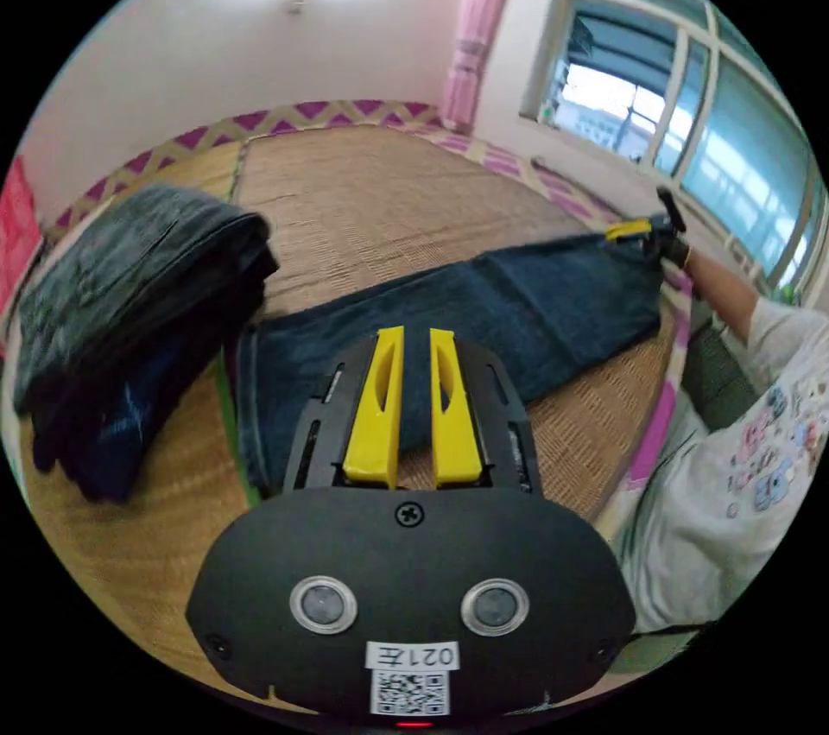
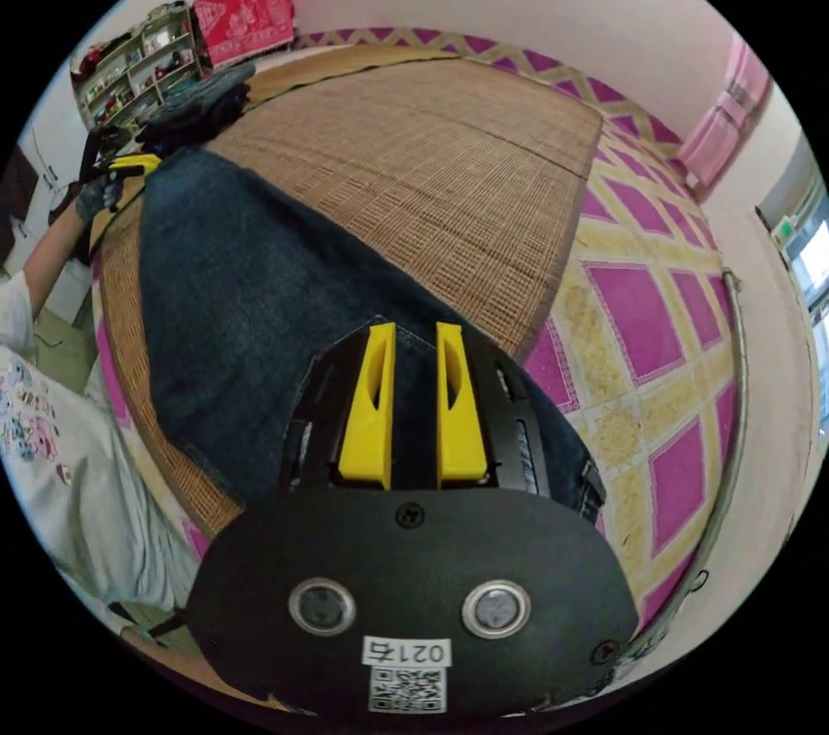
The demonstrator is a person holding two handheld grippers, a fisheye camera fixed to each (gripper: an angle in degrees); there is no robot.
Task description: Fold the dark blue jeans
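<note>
Two views share jeans (image 1: 535, 312); the left adds a dark pile (image 1: 129, 320).

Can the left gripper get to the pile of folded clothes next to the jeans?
Probably yes. The left gripper hangs over one end of the jeans, and the pile sits right beside that end on the mat, with nothing between them. Its jaws stand slightly apart, gripping nothing.

blurred dark clothes pile (image 1: 129, 320), shelf (image 2: 138, 61) contents indistinct
</note>
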